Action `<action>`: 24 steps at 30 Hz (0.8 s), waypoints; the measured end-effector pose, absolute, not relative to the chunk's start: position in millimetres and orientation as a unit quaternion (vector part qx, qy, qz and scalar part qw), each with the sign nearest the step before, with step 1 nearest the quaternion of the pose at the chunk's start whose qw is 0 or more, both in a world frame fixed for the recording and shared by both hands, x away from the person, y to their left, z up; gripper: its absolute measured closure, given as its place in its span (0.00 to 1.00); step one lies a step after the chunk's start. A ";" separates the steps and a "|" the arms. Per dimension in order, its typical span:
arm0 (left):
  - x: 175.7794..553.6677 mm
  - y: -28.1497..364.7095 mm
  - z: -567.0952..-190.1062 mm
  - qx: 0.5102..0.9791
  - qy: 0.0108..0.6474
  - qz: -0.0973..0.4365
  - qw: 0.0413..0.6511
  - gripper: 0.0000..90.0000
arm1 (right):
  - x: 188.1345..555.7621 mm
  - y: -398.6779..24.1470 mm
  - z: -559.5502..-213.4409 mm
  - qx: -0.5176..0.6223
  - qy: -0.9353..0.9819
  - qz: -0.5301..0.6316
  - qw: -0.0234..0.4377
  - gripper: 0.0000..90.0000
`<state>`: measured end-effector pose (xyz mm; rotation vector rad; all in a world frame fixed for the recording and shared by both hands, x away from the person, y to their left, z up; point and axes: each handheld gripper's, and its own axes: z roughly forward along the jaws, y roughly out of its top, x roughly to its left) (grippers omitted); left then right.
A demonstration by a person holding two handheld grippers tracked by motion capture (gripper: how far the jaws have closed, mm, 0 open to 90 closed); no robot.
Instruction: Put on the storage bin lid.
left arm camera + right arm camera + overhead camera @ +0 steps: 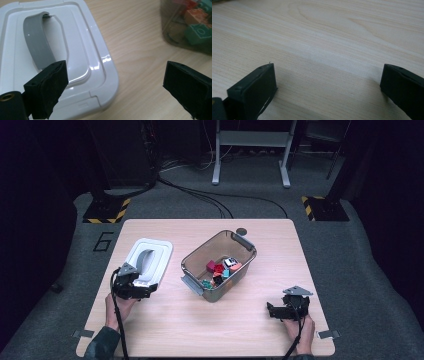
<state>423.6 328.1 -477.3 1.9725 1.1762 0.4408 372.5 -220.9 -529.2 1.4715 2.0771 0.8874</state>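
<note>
Two claws released: left claw [148, 291], right claw [270, 310] | white lid [75, 50], grey handle | clear bin [218, 265], coloured blocks

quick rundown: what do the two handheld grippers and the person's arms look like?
Both are black. The left gripper and right gripper each carry a grey three-cornered plate on top and trail a black cable. Their jaws are blocky black pads with small holes. A dark green sleeve covers the left forearm.
</note>
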 end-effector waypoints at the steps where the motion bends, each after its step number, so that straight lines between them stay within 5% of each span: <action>1: 426.5 328.9 -476.7 0.774 0.468 0.180 0.388 0.07 | 372.5 -220.9 -529.2 0.532 0.751 0.321 0.221 0.00; 20: 501.0 342.9 -484.7 0.768 0.519 0.172 0.333 0.07 | 372.6 -221.4 -529.1 0.533 0.751 0.322 0.221 0.00; 24: 511.2 346.3 -489.2 0.755 0.536 0.177 0.333 0.15 | 372.7 -221.3 -529.2 0.532 0.751 0.322 0.222 0.00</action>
